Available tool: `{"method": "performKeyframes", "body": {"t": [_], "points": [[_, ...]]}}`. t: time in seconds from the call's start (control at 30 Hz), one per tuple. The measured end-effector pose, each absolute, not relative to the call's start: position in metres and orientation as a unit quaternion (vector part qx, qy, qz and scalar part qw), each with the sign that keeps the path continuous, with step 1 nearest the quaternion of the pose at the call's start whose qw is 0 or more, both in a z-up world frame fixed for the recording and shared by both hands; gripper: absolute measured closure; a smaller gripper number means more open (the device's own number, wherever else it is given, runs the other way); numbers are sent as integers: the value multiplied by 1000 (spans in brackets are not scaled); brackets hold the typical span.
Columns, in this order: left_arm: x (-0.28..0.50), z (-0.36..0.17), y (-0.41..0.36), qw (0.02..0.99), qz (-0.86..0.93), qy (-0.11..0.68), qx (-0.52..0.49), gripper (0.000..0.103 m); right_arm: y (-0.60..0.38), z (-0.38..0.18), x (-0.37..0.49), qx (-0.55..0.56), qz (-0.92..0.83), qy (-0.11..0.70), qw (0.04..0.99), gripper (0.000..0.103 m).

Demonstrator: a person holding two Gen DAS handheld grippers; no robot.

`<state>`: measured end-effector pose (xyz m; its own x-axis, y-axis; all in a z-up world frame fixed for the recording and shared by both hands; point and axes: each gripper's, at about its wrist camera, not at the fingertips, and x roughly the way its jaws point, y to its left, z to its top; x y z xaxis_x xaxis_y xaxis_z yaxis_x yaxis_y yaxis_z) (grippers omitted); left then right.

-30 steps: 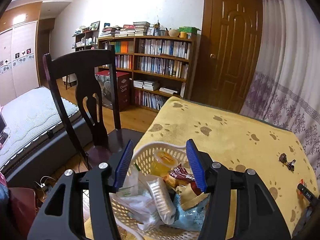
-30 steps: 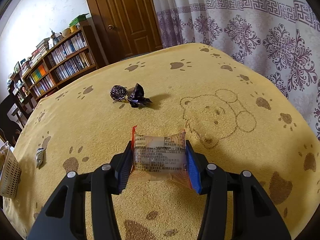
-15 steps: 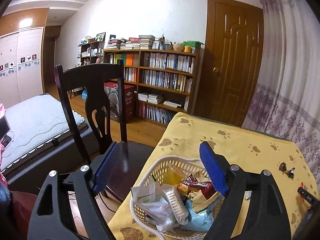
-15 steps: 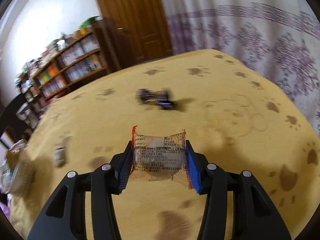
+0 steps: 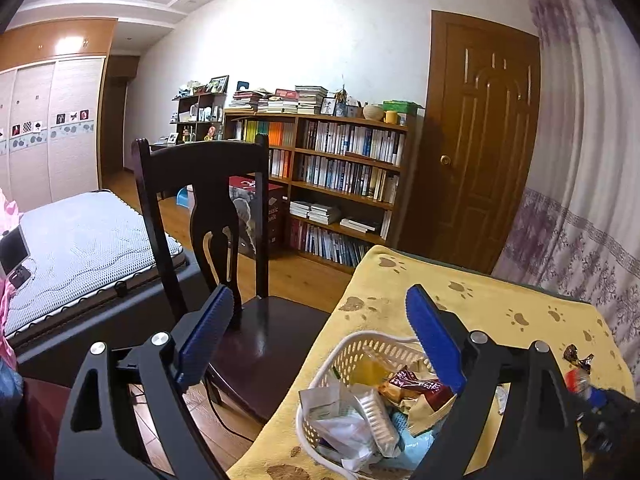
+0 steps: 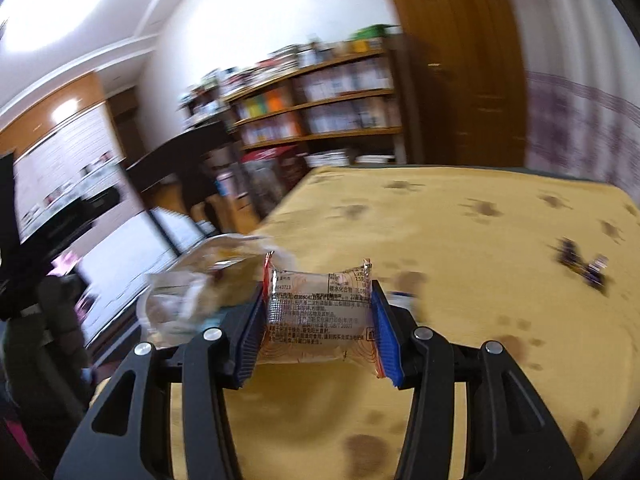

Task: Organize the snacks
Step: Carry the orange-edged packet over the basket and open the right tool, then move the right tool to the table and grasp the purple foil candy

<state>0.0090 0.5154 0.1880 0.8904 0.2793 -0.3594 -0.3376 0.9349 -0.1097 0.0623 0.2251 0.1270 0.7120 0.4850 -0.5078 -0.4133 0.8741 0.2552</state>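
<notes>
- Your right gripper (image 6: 318, 312) is clamped on a clear snack packet (image 6: 318, 314), held between both blue pads above the yellow tablecloth (image 6: 460, 240).
- Your left gripper (image 5: 320, 328) is spread wide with nothing in it, hanging over the white basket (image 5: 348, 344) at the table's edge.
- The basket is full of wrapped snacks.
- A dark wrapped candy (image 6: 582, 266) lies loose on the cloth, well right of the packet.
- The right view is motion-blurred; the pale shape left of the packet is probably the basket.
</notes>
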Motion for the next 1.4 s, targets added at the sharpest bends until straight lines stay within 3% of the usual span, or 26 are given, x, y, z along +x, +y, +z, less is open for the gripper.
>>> {"method": "performKeyframes", "body": {"t": [0.33, 0.5, 0.57, 1.03, 1.4], "points": [[2, 195, 533, 967, 177, 154, -95, 13, 334, 139, 65, 15, 340, 301, 891, 53], [1, 195, 539, 965, 184, 151, -107, 13, 363, 138, 80, 13, 346, 300, 889, 42], [2, 196, 539, 965, 185, 152, -108, 13, 368, 136, 85, 18, 346, 305, 887, 42], [12, 192, 521, 969, 164, 163, -88, 13, 321, 123, 85, 36, 303, 310, 901, 42], [20, 180, 467, 977, 108, 181, -44, 13, 219, 87, 112, 65, 182, 346, 918, 41]]}}
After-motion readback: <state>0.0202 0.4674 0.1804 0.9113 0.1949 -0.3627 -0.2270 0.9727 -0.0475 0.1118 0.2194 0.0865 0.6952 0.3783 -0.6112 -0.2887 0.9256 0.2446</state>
